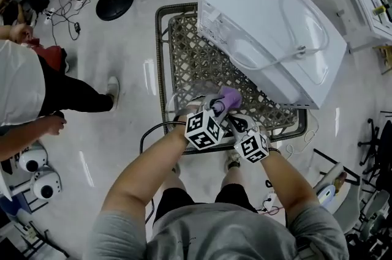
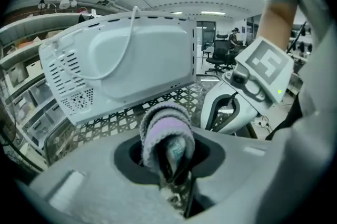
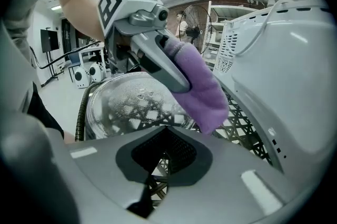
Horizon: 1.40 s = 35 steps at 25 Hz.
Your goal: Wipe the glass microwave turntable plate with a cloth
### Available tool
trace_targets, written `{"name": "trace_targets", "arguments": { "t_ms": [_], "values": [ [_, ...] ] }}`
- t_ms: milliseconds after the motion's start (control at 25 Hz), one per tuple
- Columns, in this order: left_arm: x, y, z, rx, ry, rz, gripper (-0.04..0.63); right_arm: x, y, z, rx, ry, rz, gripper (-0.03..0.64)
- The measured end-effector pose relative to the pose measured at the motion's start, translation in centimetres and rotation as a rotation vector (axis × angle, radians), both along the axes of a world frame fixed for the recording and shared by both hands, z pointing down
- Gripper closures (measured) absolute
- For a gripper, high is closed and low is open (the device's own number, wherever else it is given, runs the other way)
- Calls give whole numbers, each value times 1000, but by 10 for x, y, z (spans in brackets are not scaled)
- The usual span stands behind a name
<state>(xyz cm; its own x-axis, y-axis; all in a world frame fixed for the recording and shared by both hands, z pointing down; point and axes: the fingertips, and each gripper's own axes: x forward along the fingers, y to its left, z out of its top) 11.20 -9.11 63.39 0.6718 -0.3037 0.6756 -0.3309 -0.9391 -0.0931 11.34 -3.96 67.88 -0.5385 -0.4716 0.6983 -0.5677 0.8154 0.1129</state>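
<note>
At the far left a bystander [image 1: 24, 87] in a white top stands well apart from the table, with bare floor [image 1: 131, 100] between, and a round black fan base [image 1: 114, 2] sits on the floor beyond the table's far left corner. The wire table [image 1: 160, 57] has a raised rim and an open lattice top; a strip of the lattice stays free along its left side. Over the near part of that lattice, close to the front rim, is the glass turntable plate [image 3: 126, 104], speckled with droplets. The left gripper [image 2: 174, 165] has its jaws closed tight on a purple cloth [image 2: 163, 123], which is folded over their tips and hangs at the plate's right side; whether it presses on the glass cannot be told. Just beside it, the right gripper [image 3: 160, 138] has its jaws drawn nearly together on the plate's near rim. To the right the white microwave [image 1: 269, 26], its cord [image 1: 306, 48] looped on top, fills the far right of the table and overhangs its right edge, crowding both grippers from that side.
</note>
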Motion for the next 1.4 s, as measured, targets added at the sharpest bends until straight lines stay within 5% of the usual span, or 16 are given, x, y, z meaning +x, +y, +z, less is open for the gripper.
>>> {"name": "trace_targets", "arguments": {
  "t_ms": [200,520,1120,1400],
  "values": [
    [21,6,29,6,-100,47,499,0,0,0,4,-10,4,609],
    [2,4,38,27,-167,52,499,0,0,-1,7,-11,4,609],
    [-165,12,32,-3,-272,-77,499,0,0,0,12,16,-5,609],
    [-199,18,28,-7,-281,-119,499,-1,2,0,10,24,-7,609]
  ]
}}
